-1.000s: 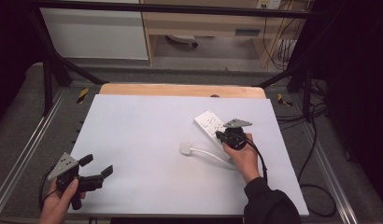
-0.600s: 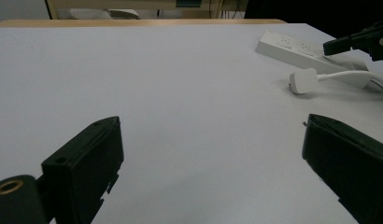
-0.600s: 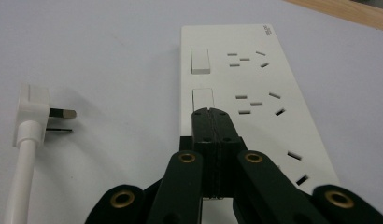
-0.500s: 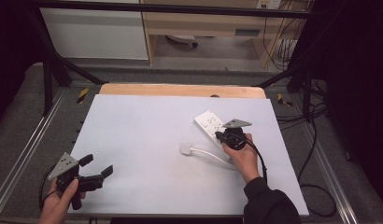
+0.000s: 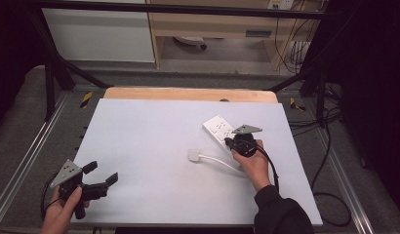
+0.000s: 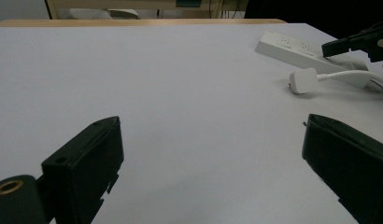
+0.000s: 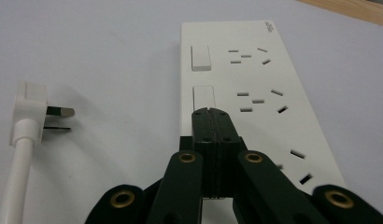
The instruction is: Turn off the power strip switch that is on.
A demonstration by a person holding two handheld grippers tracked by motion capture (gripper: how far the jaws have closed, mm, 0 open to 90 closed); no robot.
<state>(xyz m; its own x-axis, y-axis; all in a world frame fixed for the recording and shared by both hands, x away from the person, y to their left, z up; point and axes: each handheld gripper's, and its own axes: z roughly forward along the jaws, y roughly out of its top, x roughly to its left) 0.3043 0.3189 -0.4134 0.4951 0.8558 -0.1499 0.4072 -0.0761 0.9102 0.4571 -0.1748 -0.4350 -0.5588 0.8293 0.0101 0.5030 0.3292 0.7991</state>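
Note:
A white power strip [image 5: 217, 126] lies right of centre on the white table [image 5: 154, 141]. Its white plug [image 5: 193, 155] lies loose on the table, prongs bare, at the end of a white cable [image 5: 220, 162]. My right gripper [image 5: 231, 141] is shut with nothing between its jaws. In the right gripper view its tips [image 7: 210, 114] rest at the near end of a rocker switch [image 7: 203, 97] on the power strip [image 7: 255, 79], with the plug [image 7: 28, 109] to the left. My left gripper [image 5: 101, 172] stands open near the front left corner. The left gripper [image 6: 213, 154] holds nothing.
A wooden edge [image 5: 188, 94] runs along the table's far side. Metal rails [image 5: 27, 156] flank the table. Black cables [image 5: 325, 185] trail on the floor at the right. In the left gripper view, the power strip [image 6: 292, 49] and plug [image 6: 302, 79] lie far right.

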